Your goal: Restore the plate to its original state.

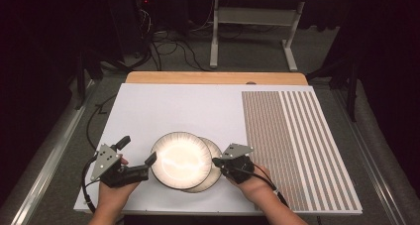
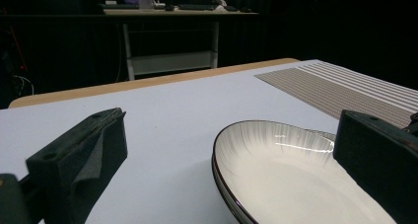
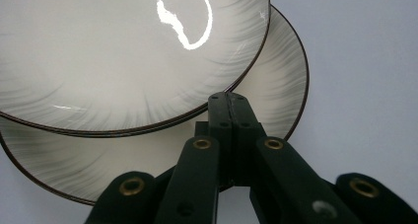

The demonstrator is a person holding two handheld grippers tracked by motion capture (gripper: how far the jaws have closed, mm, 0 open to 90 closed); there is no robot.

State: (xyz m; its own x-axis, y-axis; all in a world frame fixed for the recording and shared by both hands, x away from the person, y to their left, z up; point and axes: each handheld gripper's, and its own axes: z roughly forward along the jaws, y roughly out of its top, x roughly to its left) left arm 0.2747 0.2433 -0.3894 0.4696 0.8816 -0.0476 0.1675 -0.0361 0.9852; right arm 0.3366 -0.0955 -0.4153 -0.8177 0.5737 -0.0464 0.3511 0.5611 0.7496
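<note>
Two glazed plates sit overlapped near the table's (image 1: pixel 148 106) front edge: the top plate (image 1: pixel 178 158) partly covers the lower plate (image 1: pixel 214 173). Both look stiff, slick and breakable (rims suit pinching best). The left claw (image 1: pixel 137 150) gapes wide with one jaw at the top plate's rim, while the right claw (image 3: pixel 230 116) is clenched tight, its tips over the lower plate's rim.

2 white dark-rimmed plates (image 1: pixel 181 159), overlapping, upper offset left

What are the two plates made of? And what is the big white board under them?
The top plate and the lower plate look like glazed ceramic: glossy, with a bright glare, grey streaks and a thin dark rim. The white board looks matte, with no shine, perhaps plastic or coated card; I can't tell which.
</note>
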